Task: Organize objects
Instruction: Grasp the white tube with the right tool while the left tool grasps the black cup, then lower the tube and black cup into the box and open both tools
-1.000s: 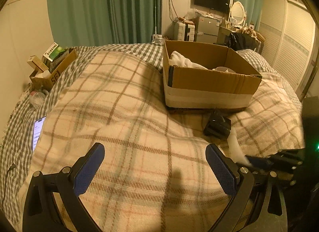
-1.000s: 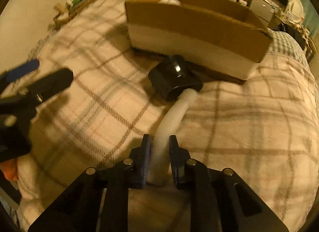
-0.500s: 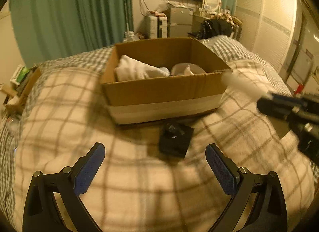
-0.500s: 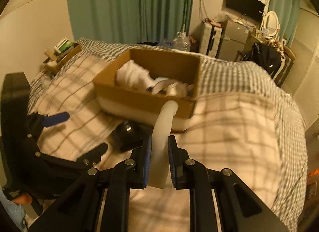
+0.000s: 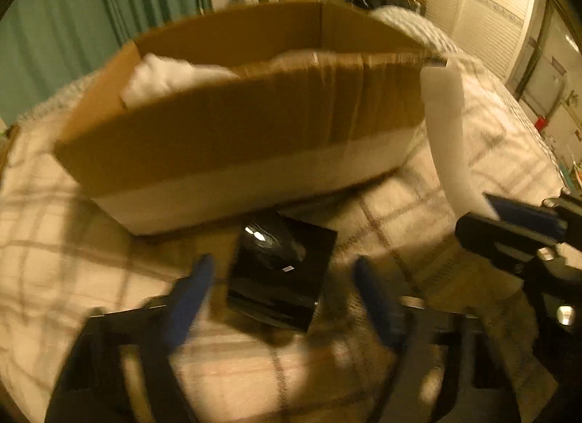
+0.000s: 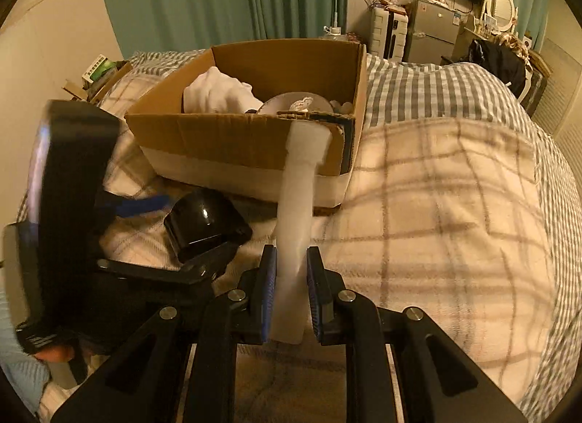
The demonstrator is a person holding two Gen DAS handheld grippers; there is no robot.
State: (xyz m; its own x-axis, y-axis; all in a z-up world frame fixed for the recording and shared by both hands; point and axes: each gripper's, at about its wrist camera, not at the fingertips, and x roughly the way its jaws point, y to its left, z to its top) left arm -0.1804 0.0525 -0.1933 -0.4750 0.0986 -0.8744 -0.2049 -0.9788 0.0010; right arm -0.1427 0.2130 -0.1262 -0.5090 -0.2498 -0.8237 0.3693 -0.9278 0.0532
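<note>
Setting: a cardboard box (image 6: pixel 254 139) is stood on a plaid blanket (image 6: pixel 436 212) spread over a bed.
Already stowed: a white cloth bundle (image 6: pixel 214 94) and a round pale dish (image 6: pixel 294 103), only partly seen, are lodged inside the box; this portion of the sorting is judged finished.
Right gripper (image 6: pixel 289 299): its jaws are clamped on the lower end of a white tube (image 6: pixel 296 201), which is held up off the blanket, its flared top level with the near rim of the box at the right corner.
Tube status: it is carried but not yet set inside the box.
Left gripper (image 5: pixel 280 299): its blue pads are spread apart either side of a black glossy box (image 5: pixel 280 277), with nothing gripped; contact cannot be judged through the blur.
Black box status: it is lying on the blanket just in front of the cardboard box, not yet picked up.
Remaining: two items are judged left to be placed, the tube first by its position.
Progress: roughly half done, as far as can be seen.
</note>
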